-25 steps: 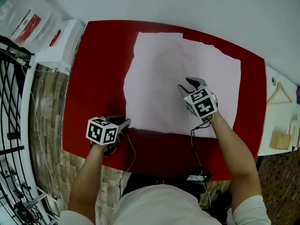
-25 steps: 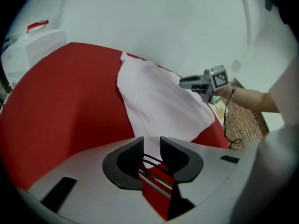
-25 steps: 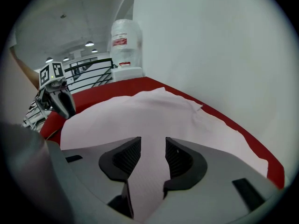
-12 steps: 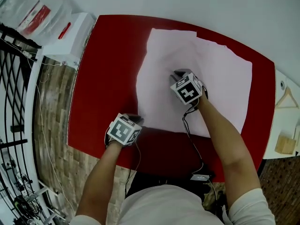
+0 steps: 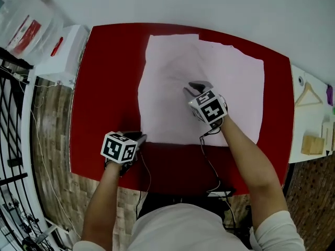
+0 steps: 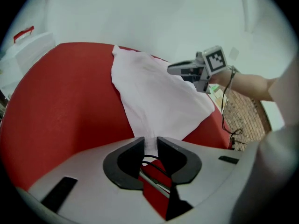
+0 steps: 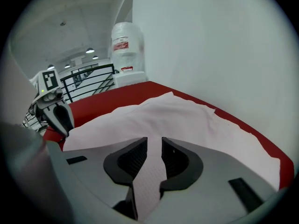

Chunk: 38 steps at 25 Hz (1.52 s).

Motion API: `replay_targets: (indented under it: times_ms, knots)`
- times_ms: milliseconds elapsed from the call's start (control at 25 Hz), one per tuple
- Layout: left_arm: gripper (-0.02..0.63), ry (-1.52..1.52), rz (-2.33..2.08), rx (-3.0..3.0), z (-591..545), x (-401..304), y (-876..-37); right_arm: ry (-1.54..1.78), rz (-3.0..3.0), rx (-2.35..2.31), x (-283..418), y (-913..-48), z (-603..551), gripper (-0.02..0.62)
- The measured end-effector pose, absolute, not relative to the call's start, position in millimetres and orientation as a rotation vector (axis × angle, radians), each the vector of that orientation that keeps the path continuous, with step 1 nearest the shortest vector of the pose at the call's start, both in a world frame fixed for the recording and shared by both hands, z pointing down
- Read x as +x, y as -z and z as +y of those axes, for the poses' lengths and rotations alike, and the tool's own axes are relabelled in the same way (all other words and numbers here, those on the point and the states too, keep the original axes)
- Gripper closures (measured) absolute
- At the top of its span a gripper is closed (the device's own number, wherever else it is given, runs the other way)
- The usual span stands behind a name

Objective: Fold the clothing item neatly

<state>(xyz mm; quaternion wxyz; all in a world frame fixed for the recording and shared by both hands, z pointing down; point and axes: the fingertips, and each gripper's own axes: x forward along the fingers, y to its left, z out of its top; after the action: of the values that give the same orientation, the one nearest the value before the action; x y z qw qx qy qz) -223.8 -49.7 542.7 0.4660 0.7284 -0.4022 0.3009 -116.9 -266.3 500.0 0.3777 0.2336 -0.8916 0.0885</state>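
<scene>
My right forearm (image 5: 246, 156) covers part of the near edge of the cloth (image 5: 167, 88). The plastic bag (image 5: 23, 22) runs off the head view's corner (its red print is too small to read), and a purple thing (image 5: 330, 94) is cropped at right.

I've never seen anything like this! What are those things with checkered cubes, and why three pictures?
No robot here: a person holds a pinching tool, a gripper, in each hand; the cubes are part of them. One picture comes from a camera on the person's head, looking down. The other two come from cameras riding on each gripper, looking along its jaws. A pale pink garment lies spread on a red table. The left gripper pinches its near corner; the right gripper pinches a fold nearer the middle. The right jaws have just been closing, the left closing then easing slightly, both with cloth between them.
</scene>
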Motion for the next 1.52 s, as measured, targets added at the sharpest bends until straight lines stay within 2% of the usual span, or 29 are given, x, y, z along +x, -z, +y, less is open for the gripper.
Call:
replay_targets:
  times_ms: [200,720,760,840,1120,1320,1520]
  knots:
    - [0.502,-0.680,-0.996,1.818,-46.6,-230.5,-537.2,-0.225,-2.214,0.706,-41.6,-494.1,-235.0,0.517]
    - [0.502,-0.722,-1.071,1.829,-49.4,-224.6,-543.1,-0.356,-2.022,1.019,150.2,-501.1,-157.3,0.518]
    - [0.504,-0.732,-1.085,1.821,-50.0,-225.4,-545.1,-0.379,-1.997,1.038,165.0,-505.1,-151.4,0.518]
    - [0.561,-0.745,-1.112,1.803,-52.1,-229.0,-548.2,-0.433,-1.947,1.064,189.9,-518.5,-141.8,0.527]
    - [0.591,-0.795,-1.127,1.783,-52.6,-236.6,-551.2,-0.518,-1.946,1.073,210.8,-539.8,-139.1,0.563]
    - [0.592,-0.748,-1.148,1.757,-49.1,-242.7,-550.4,-0.569,-1.974,1.111,215.2,-531.5,-140.8,0.565]
    - [0.592,-0.743,-1.160,1.752,-48.8,-244.7,-549.8,-0.597,-1.907,1.197,247.8,-532.6,-137.0,0.565]
